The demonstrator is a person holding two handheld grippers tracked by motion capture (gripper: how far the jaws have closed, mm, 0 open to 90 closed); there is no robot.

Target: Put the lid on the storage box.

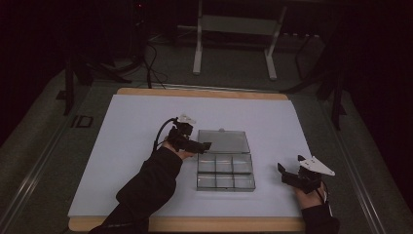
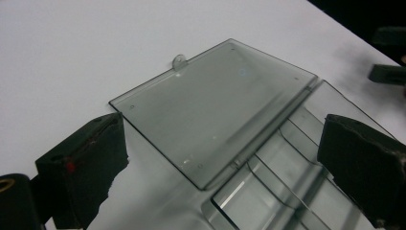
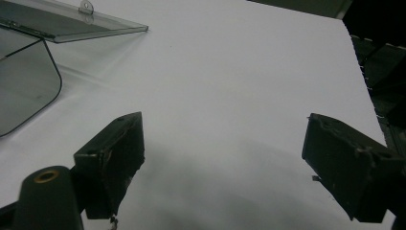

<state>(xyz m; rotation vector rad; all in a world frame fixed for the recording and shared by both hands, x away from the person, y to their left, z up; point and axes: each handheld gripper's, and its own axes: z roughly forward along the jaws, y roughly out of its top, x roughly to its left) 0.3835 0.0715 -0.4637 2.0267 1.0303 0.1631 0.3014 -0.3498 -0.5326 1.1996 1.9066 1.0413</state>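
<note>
Clear box lid flat, left tongs agape at its edge, right tongs agape over bare sheet

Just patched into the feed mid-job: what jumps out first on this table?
A clear compartment box sits mid-table on the white sheet, its lid folded flat open behind it and its cells looking empty. The left tool hovers open at the lid's left edge, while the right tool waits open to the box's right, apart from it.
</note>
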